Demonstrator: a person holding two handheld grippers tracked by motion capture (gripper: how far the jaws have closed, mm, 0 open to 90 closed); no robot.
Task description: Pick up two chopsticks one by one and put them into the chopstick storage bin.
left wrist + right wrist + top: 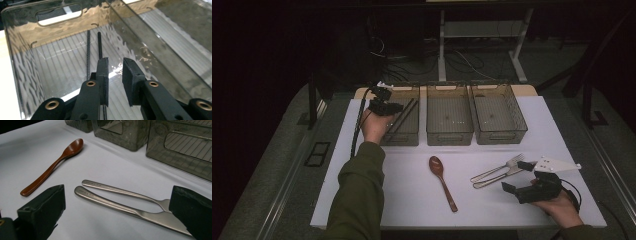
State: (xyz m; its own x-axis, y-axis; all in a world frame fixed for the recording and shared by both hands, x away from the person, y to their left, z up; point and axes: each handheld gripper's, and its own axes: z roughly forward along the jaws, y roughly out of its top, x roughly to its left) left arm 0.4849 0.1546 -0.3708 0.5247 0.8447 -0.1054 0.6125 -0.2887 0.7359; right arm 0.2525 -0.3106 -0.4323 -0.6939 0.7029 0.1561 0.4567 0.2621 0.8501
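A brown wooden spoon (442, 181) lies on the white tabletop (412, 200); behind it stand the empty middle bin (449, 114) and right bin (498, 113).

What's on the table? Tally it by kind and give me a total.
Clear bins: 3
Black chopsticks: 2
Wooden spoon: 1
Metal fork: 1
Metal knife: 1
Total: 8

Three bins (449, 131) stand in a row at your table's (412, 200) far edge; chopsticks (404, 116) lie in the left one. Before them, spoon (442, 181) lies left of fork (499, 169) and knife (492, 179).
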